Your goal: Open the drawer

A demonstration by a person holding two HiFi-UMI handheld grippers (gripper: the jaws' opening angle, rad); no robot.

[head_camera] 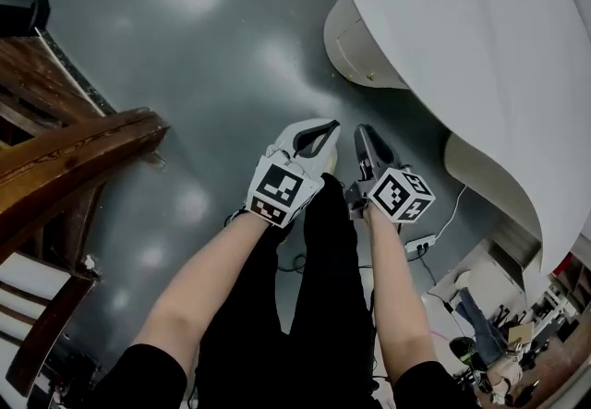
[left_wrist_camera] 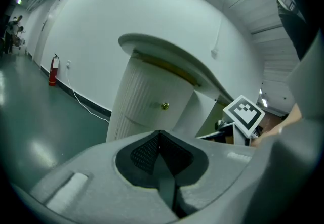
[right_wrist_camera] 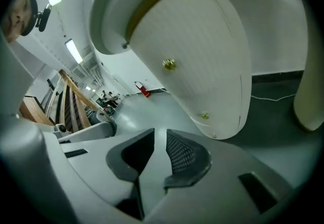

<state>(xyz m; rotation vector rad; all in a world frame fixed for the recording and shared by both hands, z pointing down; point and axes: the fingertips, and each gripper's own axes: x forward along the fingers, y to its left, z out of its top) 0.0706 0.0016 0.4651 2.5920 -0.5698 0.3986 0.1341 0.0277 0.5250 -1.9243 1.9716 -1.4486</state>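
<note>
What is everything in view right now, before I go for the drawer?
Cabinet: one, white, curved, ahead of both grippers.
Knobs: three, brass, down the cabinet front.
Wooden furniture: brown, head view's left.
Fire extinguisher: one, red, by the far wall.
Power strip: one, white, on the floor.
Floor: grey, glossy.
Left gripper: grey, jaws together, empty.
Right gripper: grey, jaws slightly apart, empty.
Forearms: two, bare.
Trousers: black.

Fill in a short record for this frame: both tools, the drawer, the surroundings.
left tool: shut, nothing between its jaws
right tool: slightly open, empty
cabinet: white, curved, drawer fronts look closed
upper knob: brass, untouched, ahead of the right tool
floor: grey, glossy
wooden furniture: at the left in the head view
</note>
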